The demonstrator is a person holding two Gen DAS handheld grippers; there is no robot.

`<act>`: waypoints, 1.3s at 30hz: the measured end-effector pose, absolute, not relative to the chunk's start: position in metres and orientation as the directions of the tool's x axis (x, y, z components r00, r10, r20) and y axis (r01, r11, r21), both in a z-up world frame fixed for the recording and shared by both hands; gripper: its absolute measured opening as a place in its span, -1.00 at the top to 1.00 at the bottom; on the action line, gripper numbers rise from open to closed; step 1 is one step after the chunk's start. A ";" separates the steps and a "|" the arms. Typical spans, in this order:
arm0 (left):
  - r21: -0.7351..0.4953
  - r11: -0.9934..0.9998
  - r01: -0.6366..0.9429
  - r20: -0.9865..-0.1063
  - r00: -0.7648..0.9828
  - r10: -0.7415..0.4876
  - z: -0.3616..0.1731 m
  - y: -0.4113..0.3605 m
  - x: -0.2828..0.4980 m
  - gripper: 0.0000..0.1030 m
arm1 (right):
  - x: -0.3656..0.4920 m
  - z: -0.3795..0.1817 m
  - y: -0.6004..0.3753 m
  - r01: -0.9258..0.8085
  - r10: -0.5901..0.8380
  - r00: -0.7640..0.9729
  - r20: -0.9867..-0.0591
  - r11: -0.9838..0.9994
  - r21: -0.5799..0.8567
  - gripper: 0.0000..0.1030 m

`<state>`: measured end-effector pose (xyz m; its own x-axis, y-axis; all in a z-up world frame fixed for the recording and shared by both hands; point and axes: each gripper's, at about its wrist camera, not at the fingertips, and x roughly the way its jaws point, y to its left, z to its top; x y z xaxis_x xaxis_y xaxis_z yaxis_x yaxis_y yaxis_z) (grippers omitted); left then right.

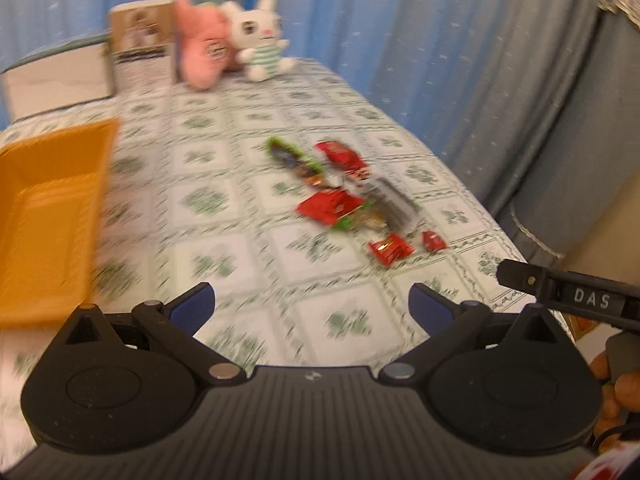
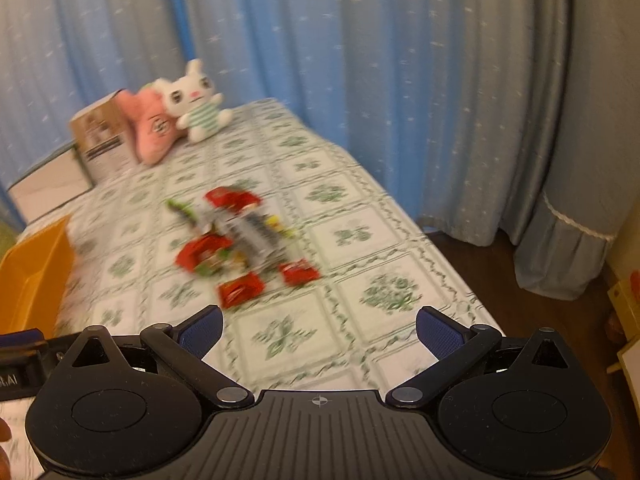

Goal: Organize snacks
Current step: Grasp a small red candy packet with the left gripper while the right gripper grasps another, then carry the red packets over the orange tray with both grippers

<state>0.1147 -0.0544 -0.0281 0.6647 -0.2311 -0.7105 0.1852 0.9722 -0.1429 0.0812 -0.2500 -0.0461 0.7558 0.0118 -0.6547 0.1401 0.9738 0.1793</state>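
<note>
A loose heap of wrapped snacks (image 1: pixel 344 192) lies on the flowered tablecloth (image 1: pixel 224 216), mostly red packets with a green one and a grey one; the right wrist view shows the same snack heap (image 2: pixel 236 240). An orange tray (image 1: pixel 44 216) stands at the left, also seen as the orange tray (image 2: pixel 32 276) at that view's left edge. My left gripper (image 1: pixel 312 308) is open over bare cloth, short of the heap, nothing between its blue pads. My right gripper (image 2: pixel 319 330) is open too, just short of the nearest red packet (image 2: pixel 240 290).
At the table's far end stand a white plush rabbit (image 1: pixel 262 40), a pink plush (image 1: pixel 202 48), a brown carton (image 1: pixel 140 48) and a white box (image 1: pixel 56 78). Blue curtains (image 2: pixel 360 60) hang behind. The table's right edge (image 2: pixel 452 256) drops to a dark floor.
</note>
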 end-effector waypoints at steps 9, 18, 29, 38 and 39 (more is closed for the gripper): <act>-0.084 0.882 0.464 -0.707 0.596 -0.381 -0.067 -0.106 0.178 -0.25 | 0.111 -0.066 -0.271 0.222 -0.025 0.745 -0.667 0.952 0.212 -0.54; -0.006 0.776 0.630 -0.729 0.528 -0.435 -0.092 -0.139 0.207 0.29 | 0.128 -0.079 -0.274 0.262 -0.032 0.732 -0.680 0.935 0.238 -0.54; 0.063 0.834 0.549 -0.757 0.571 -0.318 -0.098 -0.105 0.187 0.63 | 0.151 -0.091 -0.260 0.193 0.022 0.737 -0.676 0.951 0.242 -0.54; -0.029 0.933 0.359 -0.745 0.615 -0.260 -0.091 -0.047 0.166 0.63 | 0.186 -0.108 -0.233 0.131 0.025 0.721 -0.693 0.976 0.172 -0.06; -0.034 0.934 0.354 -0.744 0.615 -0.261 -0.090 -0.045 0.165 0.63 | 0.188 -0.109 -0.229 0.123 0.004 0.723 -0.691 0.983 0.134 0.01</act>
